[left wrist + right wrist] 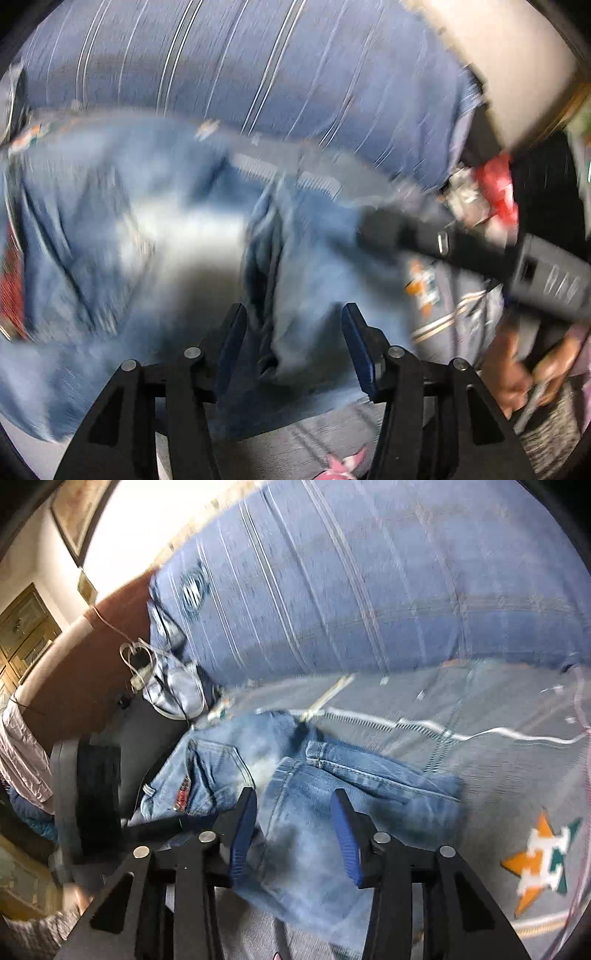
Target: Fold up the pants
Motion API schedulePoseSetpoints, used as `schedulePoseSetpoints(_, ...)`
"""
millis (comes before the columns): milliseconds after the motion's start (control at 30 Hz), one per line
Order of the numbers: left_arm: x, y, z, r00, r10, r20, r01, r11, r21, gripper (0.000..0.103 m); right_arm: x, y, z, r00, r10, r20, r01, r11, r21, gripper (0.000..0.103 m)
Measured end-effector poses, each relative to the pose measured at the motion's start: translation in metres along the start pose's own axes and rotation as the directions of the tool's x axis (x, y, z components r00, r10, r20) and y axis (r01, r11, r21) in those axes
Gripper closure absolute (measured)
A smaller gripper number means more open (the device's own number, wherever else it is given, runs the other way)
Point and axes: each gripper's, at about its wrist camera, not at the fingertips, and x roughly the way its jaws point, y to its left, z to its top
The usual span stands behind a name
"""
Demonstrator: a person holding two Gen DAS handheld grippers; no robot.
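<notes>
Faded blue jeans point(155, 236) lie crumpled on a bed covered with a grey-blue sheet point(498, 768). In the left wrist view, which is motion-blurred, my left gripper point(293, 314) is open just above a fold of the denim near the middle. The right gripper's body point(480, 254) reaches in from the right over the jeans. In the right wrist view the jeans point(332, 775) show a waistband and pocket seams. My right gripper point(293, 797) is open right over the denim, its blue pads point(242, 834) on either side of a fold, holding nothing.
A large blue striped cushion point(351, 590) lies along the far side of the bed. A brown headboard point(85, 657) and white cable point(140, 657) are at left. An orange and green star print point(535, 860) marks the sheet. Red clutter point(495, 188) sits at right.
</notes>
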Motion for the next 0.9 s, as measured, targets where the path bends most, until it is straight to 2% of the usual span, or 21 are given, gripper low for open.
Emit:
schedulePoseSetpoints(67,0.012,0.009,-0.007,1.0,0.001,-0.026,-0.002,0.999,-0.044,0.051,0.029,-0.001,0.007,0.997,-0.001,-0.074,0.001,1.0,0.002,0.063)
schedulePoseSetpoints(133,0.01,0.007,-0.011,1.0,0.011,0.003,-0.011,1.0,-0.026,0.051,0.054,-0.003,0.012,0.989,-0.088,-0.115,0.084,0.996,-0.04,0.064)
schedulePoseSetpoints(200,0.009,0.004,-0.014,1.0,0.025,0.008,-0.025,1.0,-0.01,0.051,0.083,-0.005,0.014,0.967,-0.211,-0.146,0.197,0.975,-0.104,0.068)
schedulePoseSetpoints(300,0.006,0.001,-0.018,1.0,0.023,0.014,-0.023,1.0,0.019,0.05,0.101,0.001,0.02,0.95,-0.286,-0.126,0.264,0.95,-0.166,0.068)
schedulePoseSetpoints(400,-0.005,0.005,-0.023,0.999,-0.045,0.0,0.045,0.999,0.017,0.051,0.099,0.009,0.029,0.938,-0.326,-0.116,0.299,0.932,-0.205,0.063)
schedulePoseSetpoints(500,-0.025,0.011,-0.025,0.994,-0.098,0.049,0.097,0.995,0.017,0.051,0.07,0.003,0.039,0.954,-0.293,-0.062,0.284,0.951,-0.123,0.063)
schedulePoseSetpoints(567,-0.037,0.017,-0.024,0.987,-0.138,0.081,0.138,0.99,0.011,0.051,0.049,-0.003,0.039,0.969,-0.245,-0.046,0.241,0.968,-0.073,0.063)
schedulePoseSetpoints(667,-0.04,0.027,-0.018,0.975,-0.197,0.105,0.202,0.978,-0.048,0.051,0.024,-0.005,0.024,0.977,-0.205,-0.052,0.2,0.977,-0.076,0.062)
schedulePoseSetpoints(733,-0.036,0.026,-0.011,0.965,-0.241,0.103,0.248,0.967,-0.065,0.051,0.013,-0.004,0.008,0.981,-0.188,-0.054,0.184,0.98,-0.081,0.062)
schedulePoseSetpoints(900,-0.014,0.008,0.004,0.963,-0.268,0.021,0.269,0.962,-0.036,0.051,-0.011,-0.014,-0.047,0.987,-0.154,-0.053,0.151,0.987,-0.049,0.062)
